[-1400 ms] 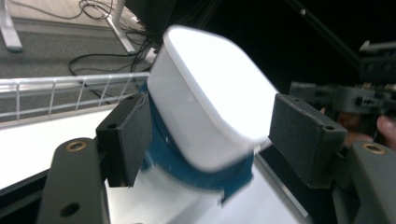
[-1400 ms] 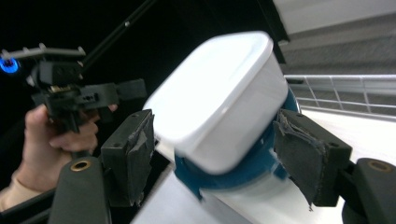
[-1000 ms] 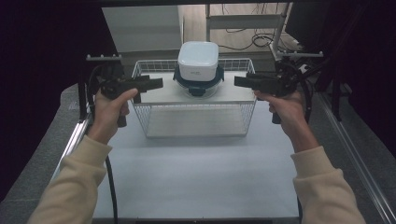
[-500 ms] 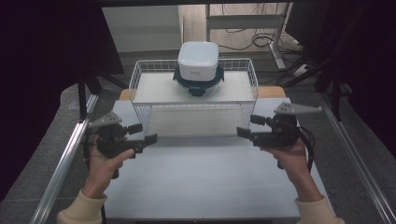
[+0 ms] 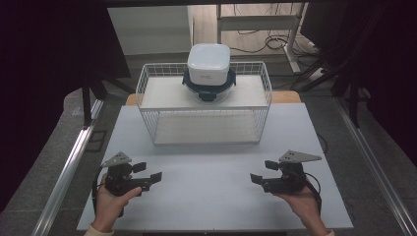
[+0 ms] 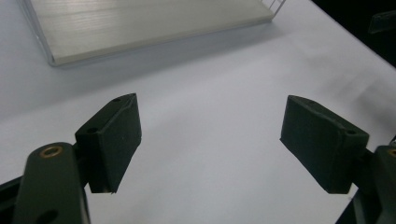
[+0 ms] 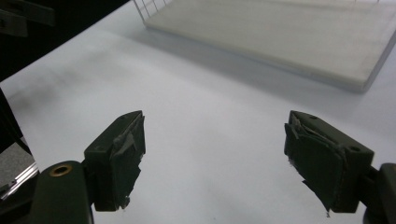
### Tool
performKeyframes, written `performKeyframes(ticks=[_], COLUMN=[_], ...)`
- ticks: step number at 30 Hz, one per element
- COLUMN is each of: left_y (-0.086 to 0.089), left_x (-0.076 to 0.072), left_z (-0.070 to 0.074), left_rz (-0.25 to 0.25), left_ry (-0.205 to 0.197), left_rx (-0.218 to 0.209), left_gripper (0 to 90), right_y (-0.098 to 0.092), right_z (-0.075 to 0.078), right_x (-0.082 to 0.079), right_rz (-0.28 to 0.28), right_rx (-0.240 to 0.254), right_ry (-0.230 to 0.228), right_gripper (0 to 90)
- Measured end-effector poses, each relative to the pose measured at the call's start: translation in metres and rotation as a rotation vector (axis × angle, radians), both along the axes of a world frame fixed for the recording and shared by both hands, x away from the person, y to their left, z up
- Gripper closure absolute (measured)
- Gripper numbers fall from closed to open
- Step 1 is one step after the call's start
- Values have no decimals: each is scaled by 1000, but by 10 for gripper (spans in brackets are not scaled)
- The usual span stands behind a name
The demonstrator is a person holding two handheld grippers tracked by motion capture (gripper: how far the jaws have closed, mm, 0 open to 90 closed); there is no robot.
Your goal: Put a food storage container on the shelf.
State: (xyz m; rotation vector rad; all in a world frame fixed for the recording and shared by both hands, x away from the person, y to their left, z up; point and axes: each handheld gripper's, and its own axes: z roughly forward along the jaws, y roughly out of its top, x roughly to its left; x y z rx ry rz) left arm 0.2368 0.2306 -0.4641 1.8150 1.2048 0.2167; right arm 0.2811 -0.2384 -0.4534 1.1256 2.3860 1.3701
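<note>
Grippers sit nearest, low over the front of the table (image 5: 211,196), one in each hand, and neither one holds anything. The left gripper (image 5: 156,176) points inward toward the table's middle; its jaws have just been opening and now stand wide apart with only bare white surface between them, as the left gripper view confirms (image 6: 210,140). The right gripper (image 5: 254,179) mirrors it from the other side, jaws also just opened and spread, nothing between the pads in the right gripper view (image 7: 212,149).

Judging from how things lie, the work looks finished or nearly so: the container with white lid (image 5: 209,71) already rests on the upper shelf of the wire rack (image 5: 147,88), and both hands are well back from it, near the person's edge. Nothing loose lies on the table that would call for another pick. If anything is left, it is only a matter of keeping the hands parked.

Farther off, the wire rack stands at the back half of the table, its lower shelf bare. The container sits upright on the top shelf, about centred from side to side and toward its rear, its dark-rimmed clear base under the lid. It is well apart from both grippers, above and beyond them.
</note>
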Motion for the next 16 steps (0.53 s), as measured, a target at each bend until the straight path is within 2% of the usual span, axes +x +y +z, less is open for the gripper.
performKeyframes(ticks=[2, 6, 16], left_y=[-1, -3, 1], left_x=[-1, -1, 1], left_z=[-4, -8, -15], left_rz=[-4, -2, 15], left_ry=[2, 6, 13], left_rx=[19, 34, 28], left_gripper=[201, 201, 200], right_y=[-1, -1, 0], right_z=[-5, -7, -11], right_x=[2, 1, 2], right_rz=[-3, -4, 3], right_rx=[-7, -15, -26], right_ry=[10, 0, 4], right_gripper=[197, 199, 200])
